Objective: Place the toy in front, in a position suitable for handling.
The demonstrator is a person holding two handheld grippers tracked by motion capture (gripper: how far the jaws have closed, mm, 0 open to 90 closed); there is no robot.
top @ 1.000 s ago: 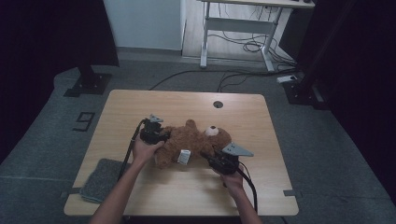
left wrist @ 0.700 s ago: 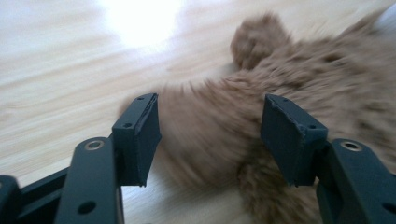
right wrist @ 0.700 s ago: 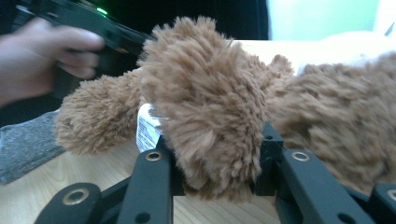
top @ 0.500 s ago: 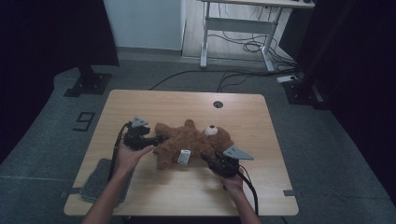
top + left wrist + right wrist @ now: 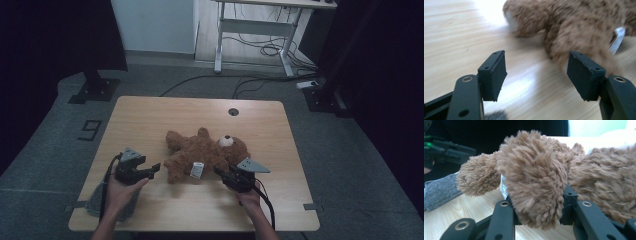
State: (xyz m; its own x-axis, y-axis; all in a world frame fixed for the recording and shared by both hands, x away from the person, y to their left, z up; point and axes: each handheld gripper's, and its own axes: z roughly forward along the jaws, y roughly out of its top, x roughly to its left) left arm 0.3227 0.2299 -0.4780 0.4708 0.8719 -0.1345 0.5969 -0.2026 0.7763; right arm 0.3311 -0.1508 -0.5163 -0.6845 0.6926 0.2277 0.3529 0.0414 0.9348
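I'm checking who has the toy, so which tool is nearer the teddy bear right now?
Right. The right tool is clamped on a limb of the teddy bear. The left tool sits open just beside the bear's leg, not touching it.

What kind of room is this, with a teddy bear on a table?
Probably a lab or recording studio: a bare wooden table on grey carpet, black curtains around it, and a desk frame with loose cables behind.
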